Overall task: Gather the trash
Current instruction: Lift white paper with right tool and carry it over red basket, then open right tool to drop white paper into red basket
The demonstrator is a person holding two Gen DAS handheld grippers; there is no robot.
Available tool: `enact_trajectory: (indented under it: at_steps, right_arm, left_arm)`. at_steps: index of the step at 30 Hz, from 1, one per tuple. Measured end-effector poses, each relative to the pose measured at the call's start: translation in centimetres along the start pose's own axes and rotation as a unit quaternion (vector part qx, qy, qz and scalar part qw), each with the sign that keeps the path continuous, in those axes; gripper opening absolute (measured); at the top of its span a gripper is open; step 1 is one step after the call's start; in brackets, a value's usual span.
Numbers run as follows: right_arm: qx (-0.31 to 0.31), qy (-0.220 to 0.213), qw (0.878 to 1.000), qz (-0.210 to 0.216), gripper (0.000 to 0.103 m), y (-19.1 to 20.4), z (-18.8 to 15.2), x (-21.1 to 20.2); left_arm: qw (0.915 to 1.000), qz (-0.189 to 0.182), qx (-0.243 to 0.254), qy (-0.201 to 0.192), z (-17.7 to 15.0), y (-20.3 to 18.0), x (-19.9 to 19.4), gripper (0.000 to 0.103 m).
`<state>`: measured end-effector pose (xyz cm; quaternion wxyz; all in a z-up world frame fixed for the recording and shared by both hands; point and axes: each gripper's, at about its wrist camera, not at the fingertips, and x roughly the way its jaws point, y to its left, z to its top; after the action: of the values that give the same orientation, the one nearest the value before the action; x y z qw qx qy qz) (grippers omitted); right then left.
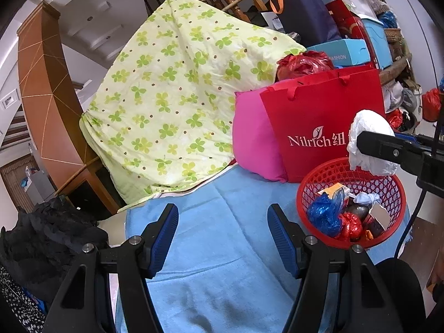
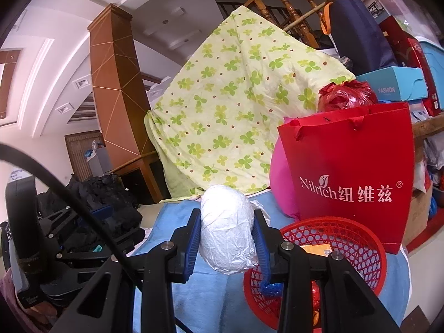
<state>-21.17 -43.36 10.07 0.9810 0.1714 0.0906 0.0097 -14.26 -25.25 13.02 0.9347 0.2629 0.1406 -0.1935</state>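
Here, a crumpled white paper wad (image 2: pixel 227 233) is clamped between the blue-padded fingers of the right gripper (image 2: pixel 227 237), both pads being pressed against its sides. In the left wrist view the same wad (image 1: pixel 367 127) is seen raised above the far rim of a round red plastic mesh basket (image 1: pixel 305 188), with the right gripper's black finger lying across it. In the right wrist view the basket (image 2: pixel 369 238) is placed just to the right of the held wad and lower than it.

The left gripper (image 1: pixel 223 238) is held wide apart, with nothing between its blue pads, above a light blue towel-like cloth (image 1: pixel 211 249) that is spread under the basket.

Inside the basket, a blue crumpled plastic bag (image 1: pixel 324 213), a red crumpled plastic wrapper (image 1: pixel 351 223), an orange and white carton piece (image 1: pixel 333 188) and a knotted white scrap (image 1: pixel 366 197) are gathered.

Behind the basket, a red paper shopping bag printed "Nilrich" (image 1: pixel 322 122) is stood upright, touching a pink cushion (image 1: pixel 252 141) at its left. Further left, a pale green sheet printed with clover leaves (image 1: pixel 177 94) is draped over something bulky. A black ruffled fabric heap (image 1: pixel 50 238) is seen at the lower left.
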Motion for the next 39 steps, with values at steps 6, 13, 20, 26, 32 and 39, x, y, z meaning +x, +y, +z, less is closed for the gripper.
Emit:
enact_trajectory:
  at_steps: [6, 13, 20, 26, 32, 39]
  right_arm:
    - [0.008, 0.005, 1.000, -0.006, 0.039, -0.8, -0.3, 0.2]
    - [0.017, 0.013, 1.000, -0.010, 0.039, -1.5, -0.7, 0.6]
    - [0.024, 0.021, 0.999, -0.013, 0.039, -2.2, -1.0, 1.3]
    - [0.029, 0.027, 0.999, -0.016, 0.039, -2.6, -1.4, 1.8]
    - [0.034, 0.033, 0.999, -0.019, 0.040, -3.1, -1.6, 2.2]
    - [0.044, 0.039, 0.998, -0.029, 0.040, -3.9, -1.9, 2.8]
  left_arm:
    - [0.9999, -0.007, 0.006, 0.011, -0.3, -0.6, 0.7, 0.068]
    - [0.9995, -0.017, 0.009, 0.025, -0.8, -1.3, 1.6, 0.068]
    - [0.9991, -0.022, 0.010, 0.036, -1.2, -1.5, 2.4, 0.067]
    - [0.9988, -0.024, 0.010, 0.043, -1.5, -1.7, 2.9, 0.068]
    - [0.9985, -0.026, 0.011, 0.047, -1.7, -1.7, 3.4, 0.068]
    - [0.9982, -0.027, 0.010, 0.053, -1.9, -1.8, 3.9, 0.068]
